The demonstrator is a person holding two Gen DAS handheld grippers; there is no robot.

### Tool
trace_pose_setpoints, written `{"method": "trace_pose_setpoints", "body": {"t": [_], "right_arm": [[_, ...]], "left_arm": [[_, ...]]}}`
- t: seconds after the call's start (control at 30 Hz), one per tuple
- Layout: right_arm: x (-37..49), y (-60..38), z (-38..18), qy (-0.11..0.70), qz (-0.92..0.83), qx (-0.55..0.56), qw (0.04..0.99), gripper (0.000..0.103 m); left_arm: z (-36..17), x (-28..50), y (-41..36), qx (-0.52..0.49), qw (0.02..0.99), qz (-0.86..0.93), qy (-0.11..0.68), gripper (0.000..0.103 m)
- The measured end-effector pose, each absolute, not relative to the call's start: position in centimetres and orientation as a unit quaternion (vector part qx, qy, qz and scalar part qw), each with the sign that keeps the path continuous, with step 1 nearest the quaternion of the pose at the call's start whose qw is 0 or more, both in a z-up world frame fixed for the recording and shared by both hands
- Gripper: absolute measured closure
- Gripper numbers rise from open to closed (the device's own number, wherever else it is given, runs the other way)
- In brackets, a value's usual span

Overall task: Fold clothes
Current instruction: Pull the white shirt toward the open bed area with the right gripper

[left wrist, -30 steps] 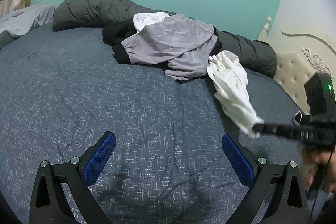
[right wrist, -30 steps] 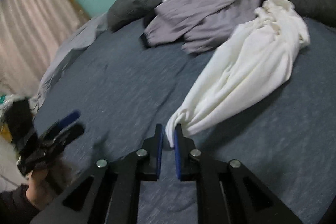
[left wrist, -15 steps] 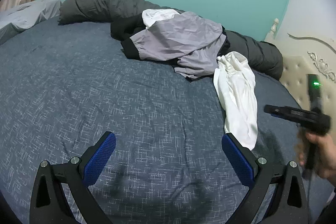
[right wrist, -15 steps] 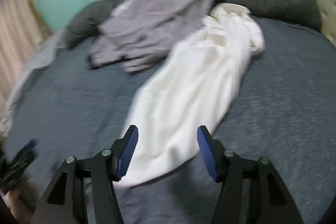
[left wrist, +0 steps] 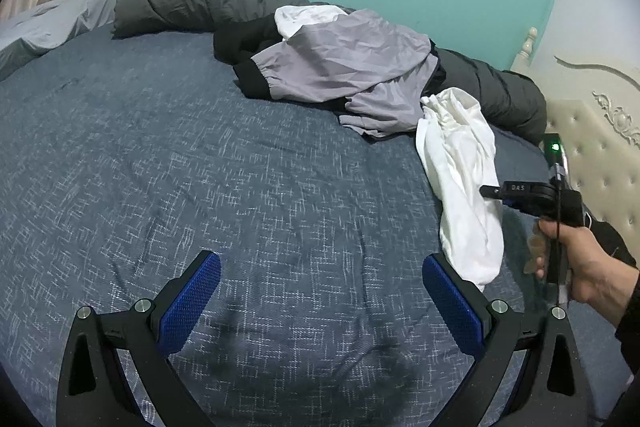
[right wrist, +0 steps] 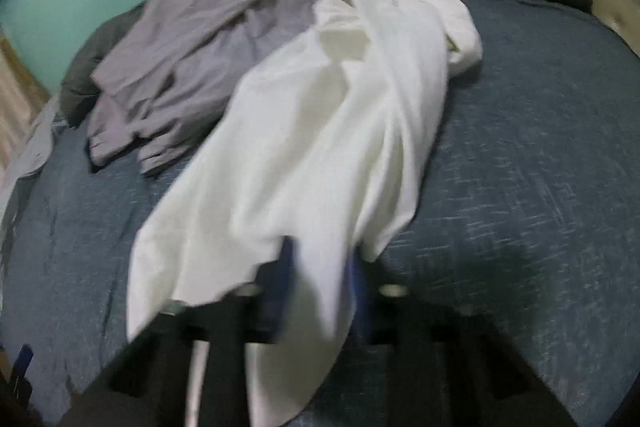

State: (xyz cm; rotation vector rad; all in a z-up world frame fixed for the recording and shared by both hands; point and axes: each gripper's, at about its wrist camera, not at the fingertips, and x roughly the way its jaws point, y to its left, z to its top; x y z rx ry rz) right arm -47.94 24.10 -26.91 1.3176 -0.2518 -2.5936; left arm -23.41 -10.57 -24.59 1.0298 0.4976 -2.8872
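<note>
- Left wrist view: the left gripper [left wrist: 322,301] hung with its fingers spread and nothing between them over the bed [left wrist: 200,167]. The white garment [left wrist: 460,179] lay at two o'clock, stretched toward the pile of grey clothes [left wrist: 352,75]; the right gripper [left wrist: 490,191] touched its edge.
- Right wrist view — blurred: the right gripper [right wrist: 320,291] had just been closing, its fingers pinching a fold of the white garment [right wrist: 340,115].
- Risk: that thin pinch could slip if pulled fast, and the far end might drag the grey clothes [right wrist: 208,27].
</note>
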Motion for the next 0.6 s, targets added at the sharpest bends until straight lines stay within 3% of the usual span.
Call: {"method": "trace_pose_setpoints", "body": {"t": [0.07, 0.6], "right_arm": [[-47.0, 23.9, -26.0, -0.087, -0.888, 0.433, 0.127, 0.098], [-29.3, 20.3, -18.3, -0.116, -0.856, 0.397, 0.311, 0.103]], "left_arm": [[-24.6, -23.4, -10.5, 0.332, 0.017, -0.930, 0.158, 0.000], [-22.7, -21.6, -8.9, 0.301, 0.011, -0.944, 0.131, 0.000]]}}
